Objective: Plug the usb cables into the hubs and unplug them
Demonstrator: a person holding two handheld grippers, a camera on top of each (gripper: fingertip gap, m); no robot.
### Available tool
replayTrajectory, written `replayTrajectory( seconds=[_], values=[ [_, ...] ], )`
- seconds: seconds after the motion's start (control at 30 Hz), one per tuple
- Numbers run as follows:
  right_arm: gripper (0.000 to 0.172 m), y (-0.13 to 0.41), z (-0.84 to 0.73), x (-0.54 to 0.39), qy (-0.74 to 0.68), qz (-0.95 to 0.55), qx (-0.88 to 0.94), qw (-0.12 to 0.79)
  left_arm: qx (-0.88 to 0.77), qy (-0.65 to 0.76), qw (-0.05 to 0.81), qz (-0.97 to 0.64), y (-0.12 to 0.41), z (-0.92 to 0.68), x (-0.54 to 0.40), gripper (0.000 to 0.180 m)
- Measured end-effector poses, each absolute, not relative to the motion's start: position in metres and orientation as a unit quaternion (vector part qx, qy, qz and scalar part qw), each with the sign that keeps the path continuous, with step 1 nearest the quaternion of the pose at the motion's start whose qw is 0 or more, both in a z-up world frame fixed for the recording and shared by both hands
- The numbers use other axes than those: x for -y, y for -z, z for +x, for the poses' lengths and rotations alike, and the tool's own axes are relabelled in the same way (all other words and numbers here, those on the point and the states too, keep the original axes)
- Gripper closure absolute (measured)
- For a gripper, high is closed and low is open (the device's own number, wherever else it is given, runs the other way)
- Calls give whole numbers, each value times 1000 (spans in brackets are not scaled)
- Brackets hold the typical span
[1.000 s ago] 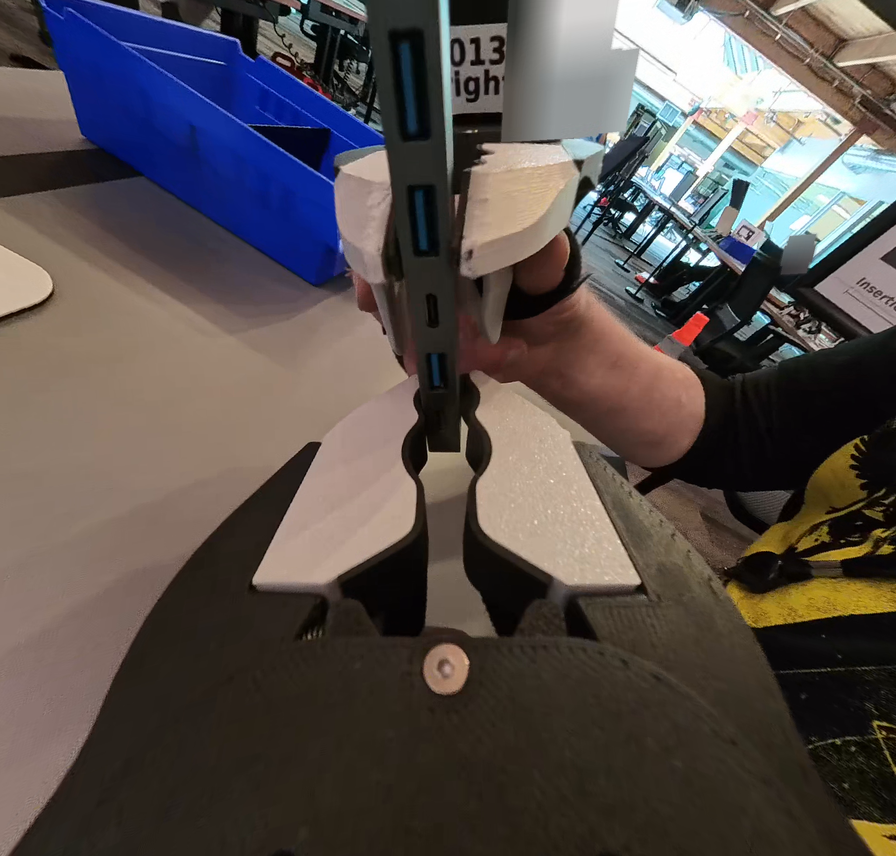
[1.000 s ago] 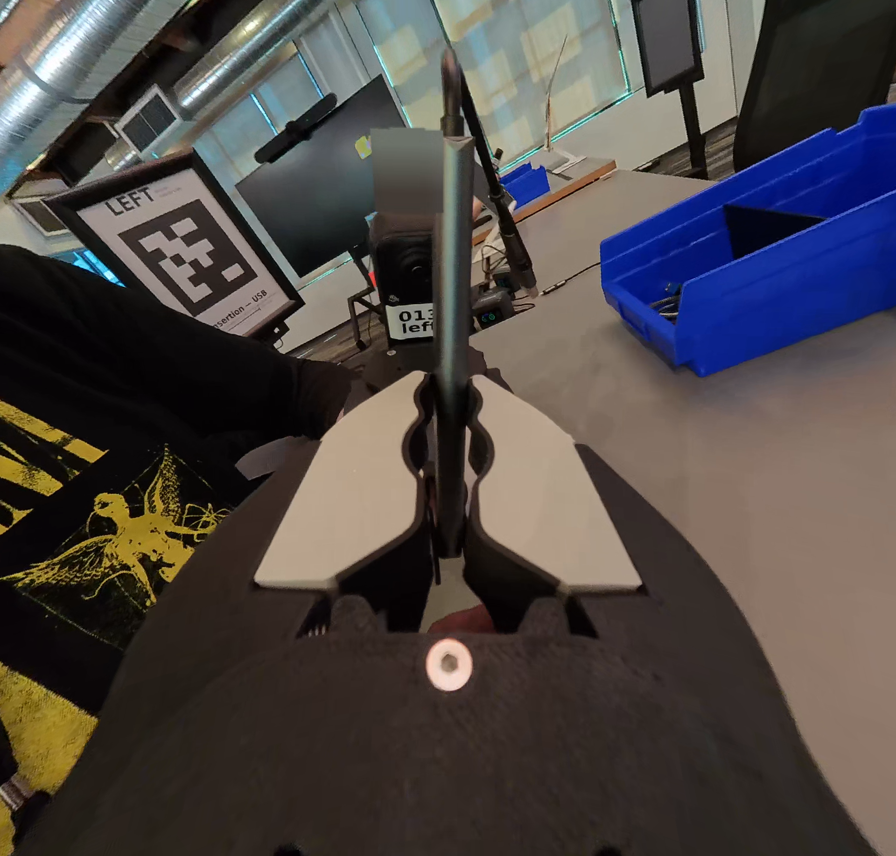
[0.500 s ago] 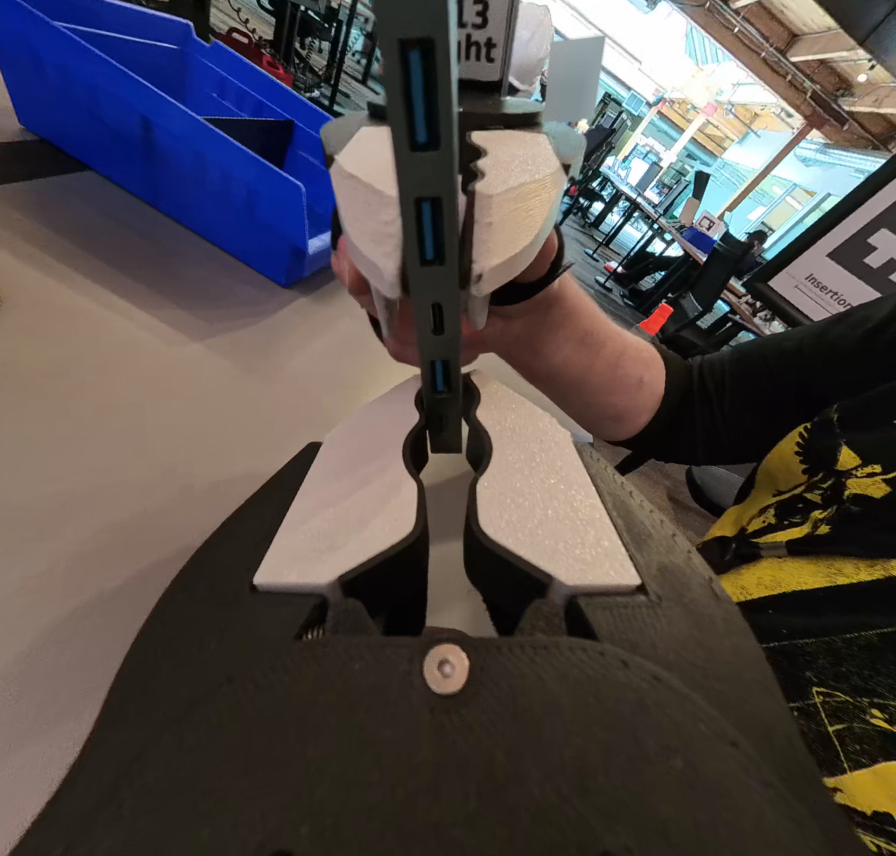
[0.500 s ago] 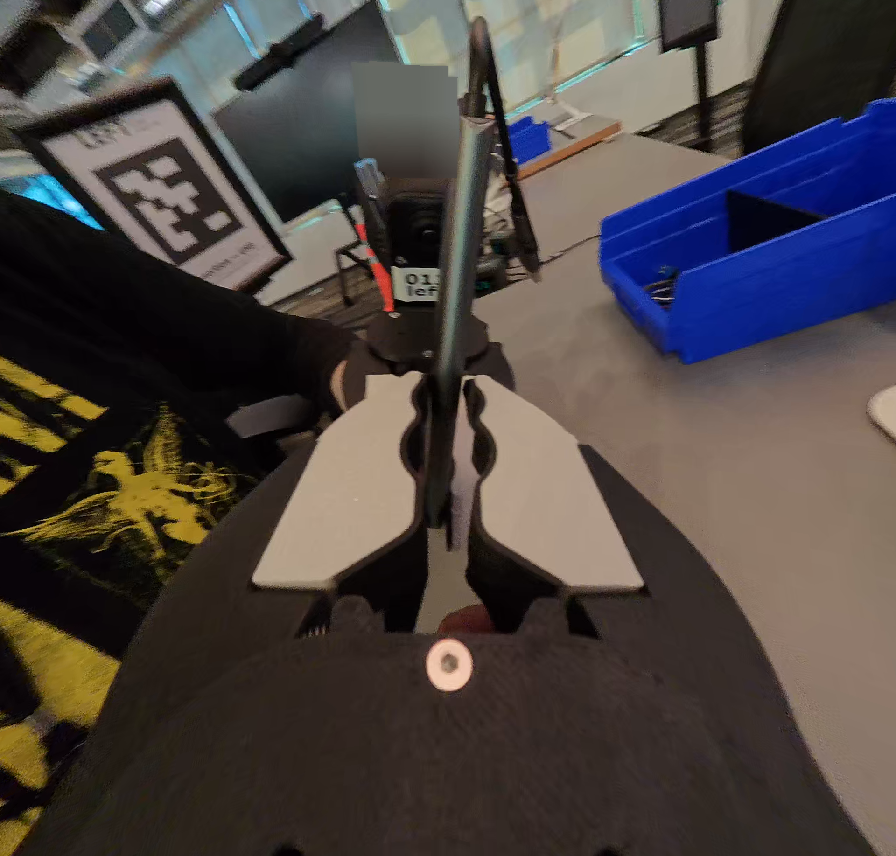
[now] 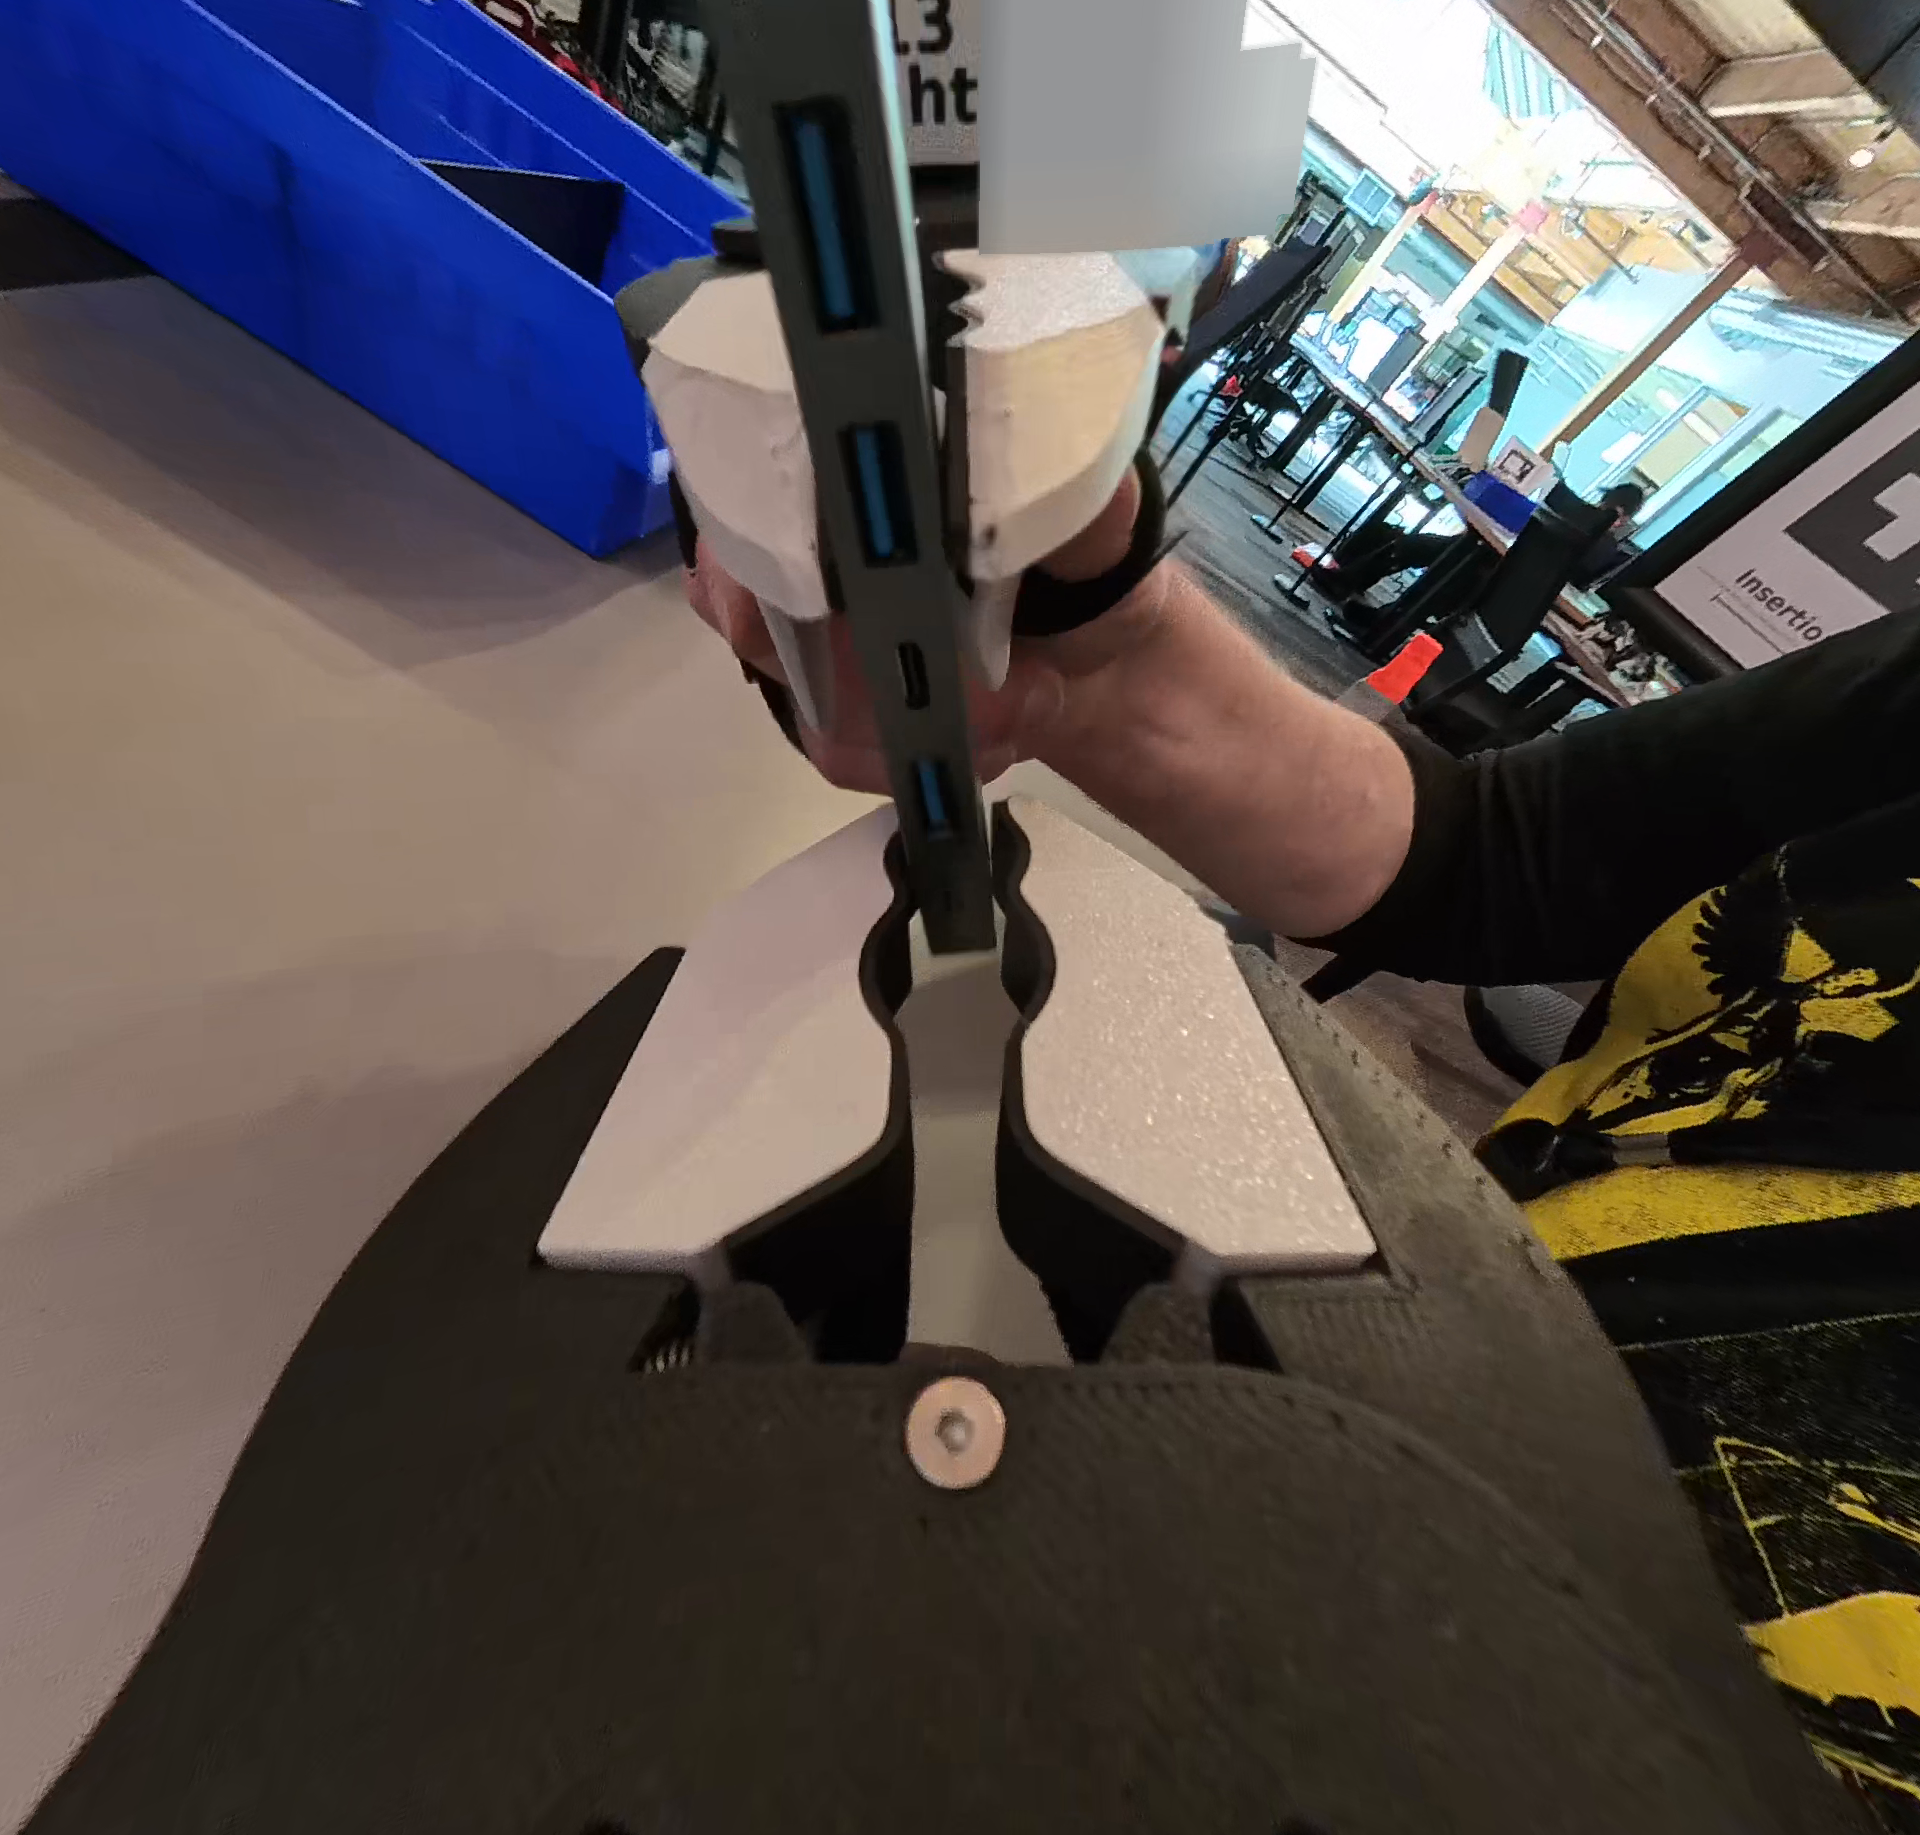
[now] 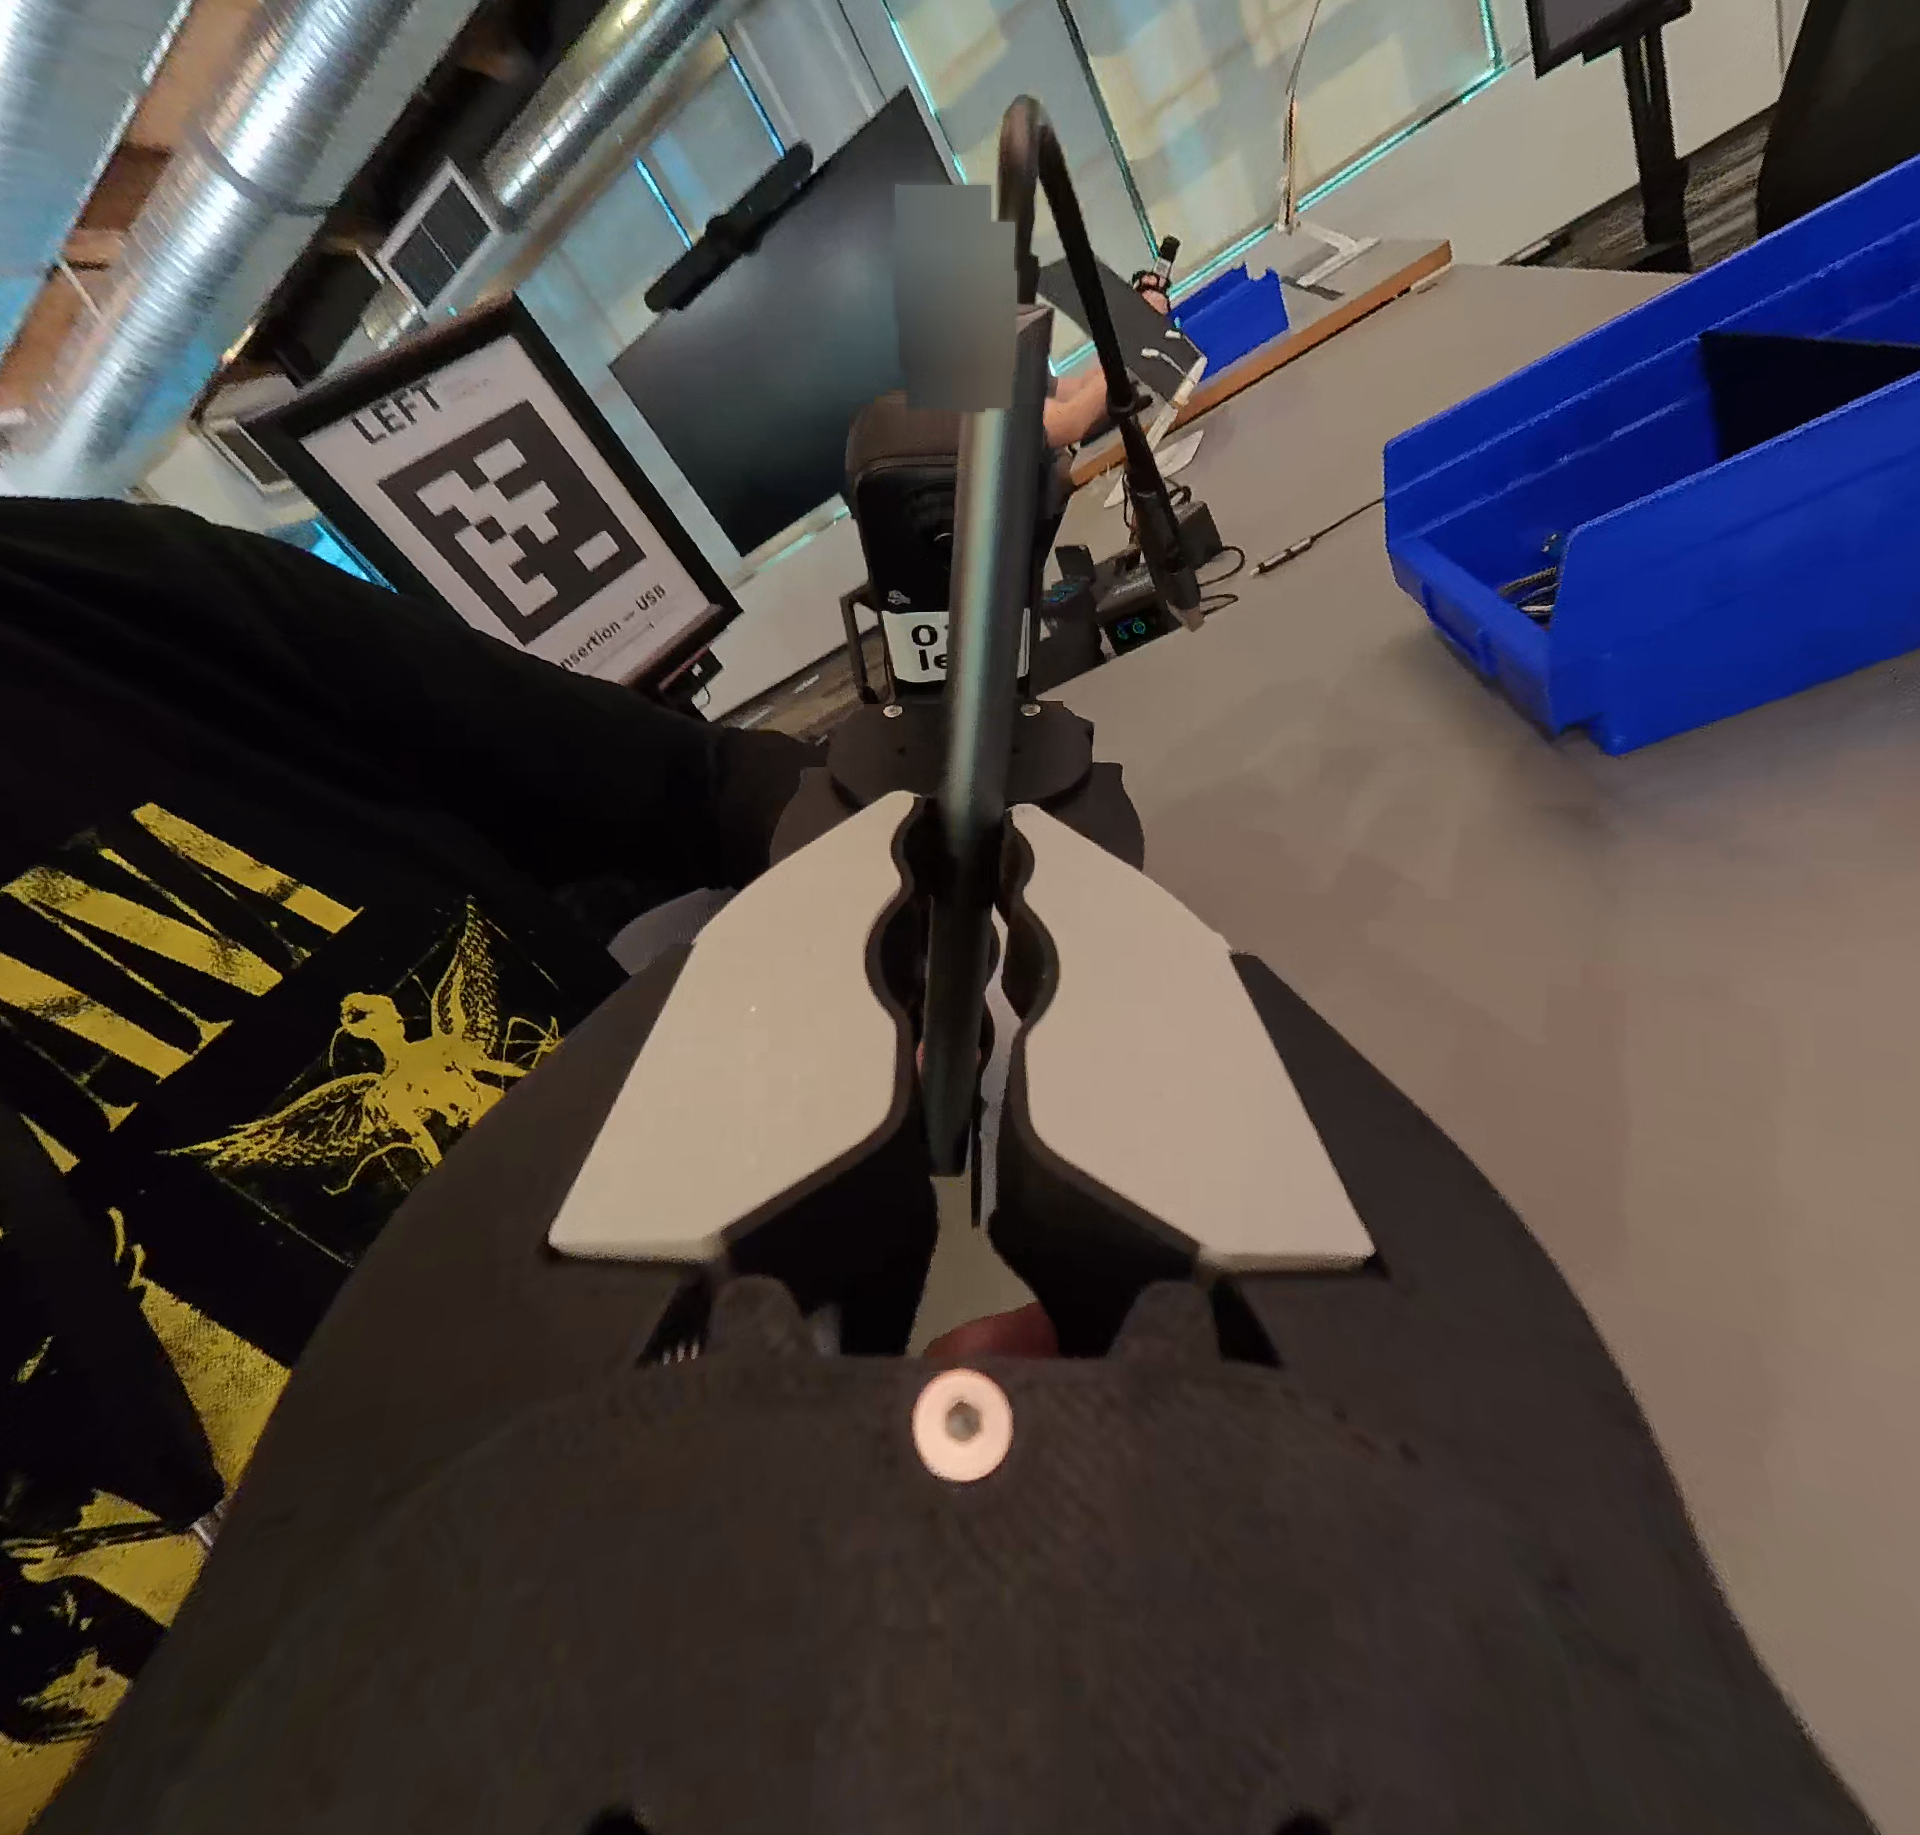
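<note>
We judge the hub point(image 5: 883, 497) stiff, light and slick. It's held upright between both grippers: right point(image 5: 894, 580) clamps mid-body; left point(image 5: 951, 892) seemingly barely pinches its end.

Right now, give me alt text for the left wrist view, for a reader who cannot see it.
A grey USB hub stands upright, its lower end between the left gripper fingers while the right gripper, held in a hand, clamps its middle. A blue bin sits behind on the grey table.

Grey hub point(image 5: 883, 497) with blue ports, blue bin point(image 5: 312, 227), black-and-yellow printed shirt point(image 6: 208, 1006).
</note>
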State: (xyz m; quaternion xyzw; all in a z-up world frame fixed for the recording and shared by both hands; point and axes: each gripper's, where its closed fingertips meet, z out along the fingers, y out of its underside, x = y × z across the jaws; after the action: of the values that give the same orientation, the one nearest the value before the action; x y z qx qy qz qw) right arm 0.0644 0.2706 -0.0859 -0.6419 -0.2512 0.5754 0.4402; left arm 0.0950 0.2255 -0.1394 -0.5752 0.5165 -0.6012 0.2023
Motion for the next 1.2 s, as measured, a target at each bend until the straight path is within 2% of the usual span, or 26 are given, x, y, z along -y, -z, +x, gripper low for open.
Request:
replayTrajectory(
  seconds=[0.1,0.2,0.33,0.53,0.73,0.93,1.0,1.2],
  values=[
    [162,86,75,-271,-582,-631,231,457,-519,577,226,-588,138,82,-240,152],
    [162,92,89,-272,-584,-628,211,469,-528,521,289,-605,129,55,-277,150],
    [162,110,105,-276,-589,-630,181,473,-524,383,395,-650,108,-2,-374,149],
    [162,128,113,-280,-593,-634,163,469,-513,197,422,-721,92,-91,-512,162],
    [162,138,110,-282,-589,-642,167,462,-579,35,345,-737,136,-104,-577,168],
    [162,145,108,-282,-585,-649,170,456,-630,-40,249,-734,197,-84,-610,164],
    [162,147,108,-282,-585,-650,170,455,-641,-72,232,-728,213,-83,-621,169],
    [162,149,109,-282,-582,-653,171,452,-674,-128,190,-702,253,-78,-633,166]
  ],
)
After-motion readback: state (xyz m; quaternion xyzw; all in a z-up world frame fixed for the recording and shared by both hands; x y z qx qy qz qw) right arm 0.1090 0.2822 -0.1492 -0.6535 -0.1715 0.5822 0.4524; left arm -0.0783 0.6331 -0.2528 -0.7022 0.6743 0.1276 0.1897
